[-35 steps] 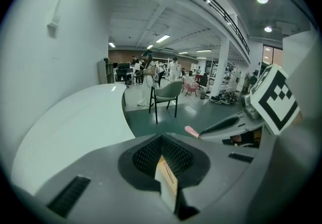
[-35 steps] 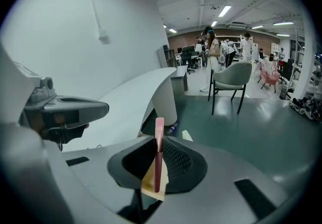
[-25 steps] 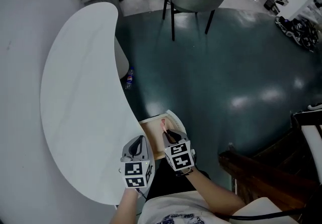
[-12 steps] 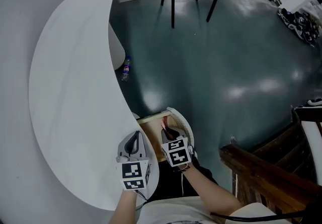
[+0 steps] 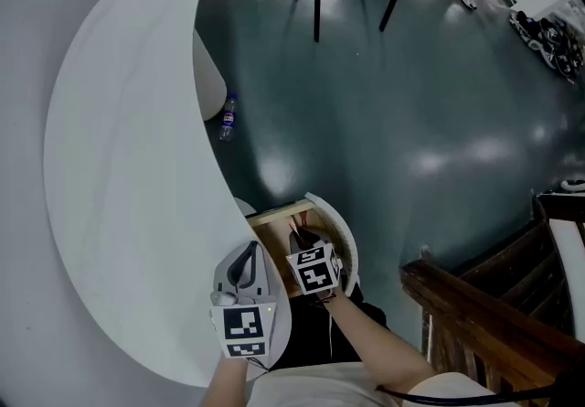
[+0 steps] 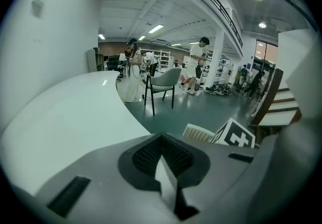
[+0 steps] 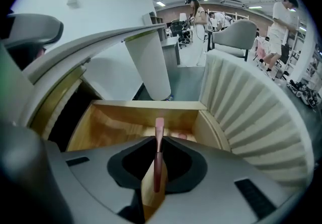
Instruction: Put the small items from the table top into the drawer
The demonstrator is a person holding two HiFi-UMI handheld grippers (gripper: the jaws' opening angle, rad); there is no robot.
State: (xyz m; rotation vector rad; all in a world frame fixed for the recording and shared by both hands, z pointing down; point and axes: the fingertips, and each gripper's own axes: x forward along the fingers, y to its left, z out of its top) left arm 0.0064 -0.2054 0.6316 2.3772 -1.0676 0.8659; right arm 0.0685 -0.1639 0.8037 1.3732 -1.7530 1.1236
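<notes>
Right gripper pinches a thin pink stick, maybe a pen, pointing down into the open wooden drawer, likely for dropping it in, while left gripper, jaws pressed together and empty, sits at the white table edge.

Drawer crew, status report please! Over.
Right gripper shut on thin pink stick, over open wooden drawer. Left gripper shut, empty, above white table. Nothing seen blocking drawer.
</notes>
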